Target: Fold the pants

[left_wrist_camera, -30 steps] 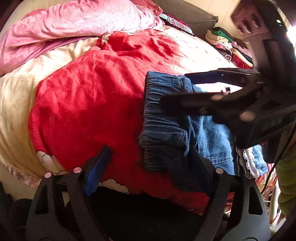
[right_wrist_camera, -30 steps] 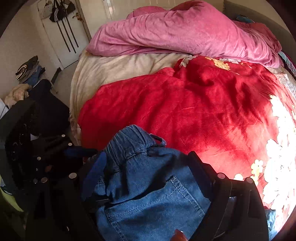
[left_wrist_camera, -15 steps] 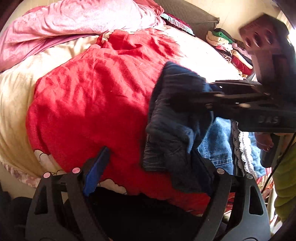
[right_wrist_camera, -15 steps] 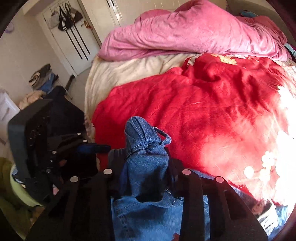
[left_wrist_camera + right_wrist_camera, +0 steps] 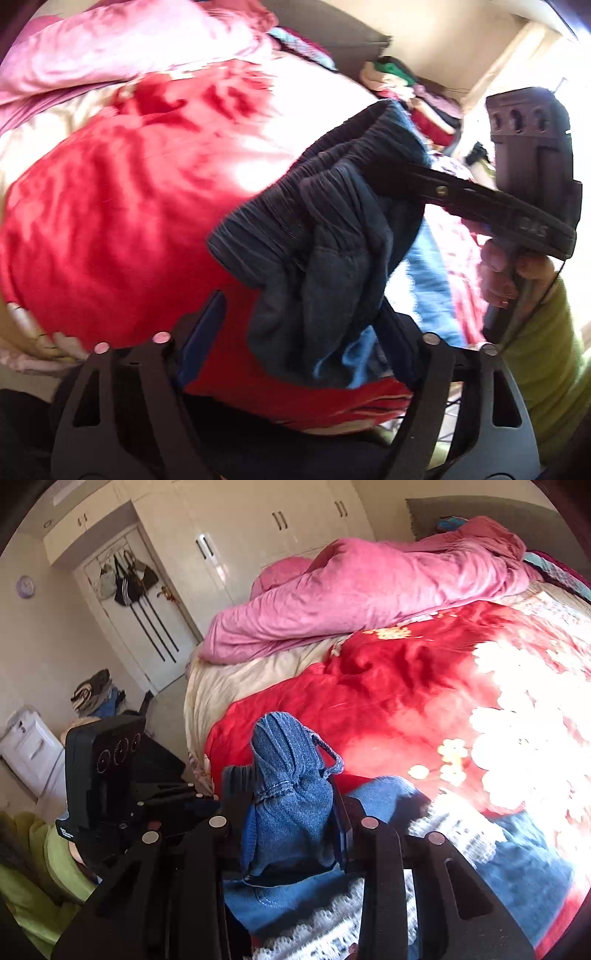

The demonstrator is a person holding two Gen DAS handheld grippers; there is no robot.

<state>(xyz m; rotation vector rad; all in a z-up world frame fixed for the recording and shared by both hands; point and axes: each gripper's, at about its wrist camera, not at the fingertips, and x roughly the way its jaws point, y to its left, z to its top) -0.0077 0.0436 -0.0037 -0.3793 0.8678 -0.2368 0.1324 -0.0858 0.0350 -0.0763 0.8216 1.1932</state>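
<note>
**Gripping the jeans at the waistband**

Your right claw is clenched on the gathered elastic waistband of the blue denim jeans, which bunch upward between its jaws, belt loop sticking out. Your left claw has been closing, jaws still apart, the dark crumpled waistband hanging between them above the red blanket.

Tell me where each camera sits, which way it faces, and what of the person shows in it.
Left wrist: rides the left claw, looking down across the red blanket; the jeans bunch between its fingers, and the right claw, a hand and a green sleeve show.
Right wrist: rides the right claw, clamped on the jeans' waistband, facing the pink duvet and wardrobe; the left claw shows.
Shared: jeans, blanket, duvet.
</note>
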